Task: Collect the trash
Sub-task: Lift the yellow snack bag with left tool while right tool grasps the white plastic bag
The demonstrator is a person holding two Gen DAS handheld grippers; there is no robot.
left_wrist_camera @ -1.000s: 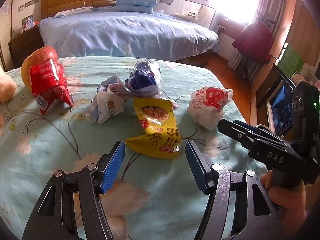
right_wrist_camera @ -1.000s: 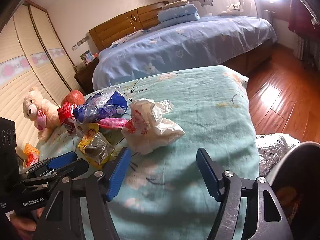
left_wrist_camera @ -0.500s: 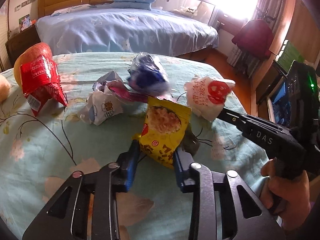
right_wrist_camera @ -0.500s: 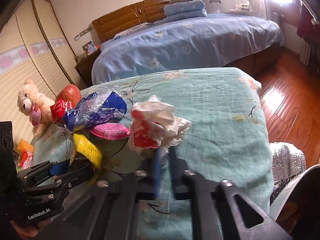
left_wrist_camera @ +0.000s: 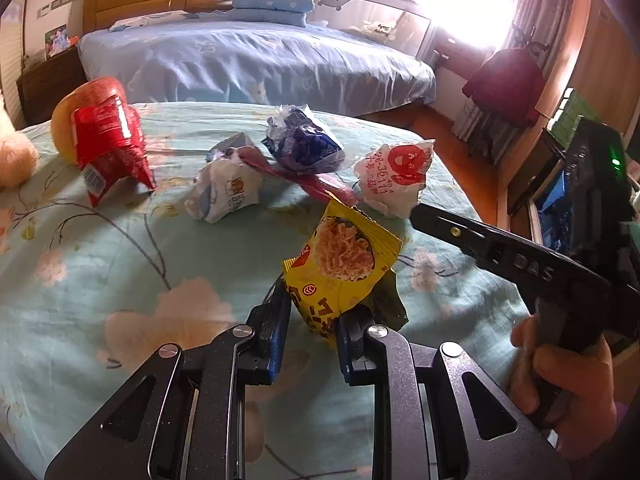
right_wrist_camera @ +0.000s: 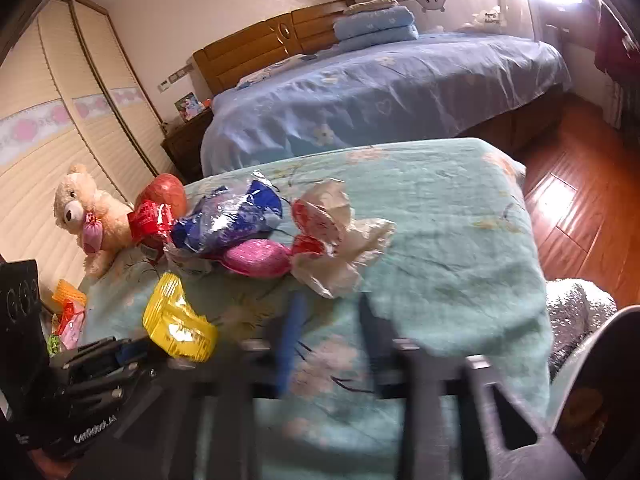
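Left gripper [left_wrist_camera: 310, 320] clamped on yellow snack packet [left_wrist_camera: 340, 268], jaws closing, packet lifted off teal floral bedspread [left_wrist_camera: 120, 272]. Right gripper [right_wrist_camera: 332, 320] blurred, jaws opening, nothing between them, crumpled white-red wrapper [right_wrist_camera: 340, 236] lies just beyond its tips. Blue wrapper [right_wrist_camera: 228, 220] and pink wrapper [right_wrist_camera: 256, 258] touch, left of white-red wrapper

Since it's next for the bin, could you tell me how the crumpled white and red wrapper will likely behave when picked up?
The white and red wrapper looks like thin crumpled film, so probably very light and floppy. It would likely squash between the fingers rather than resist. Its loose folds may spring open or slip.
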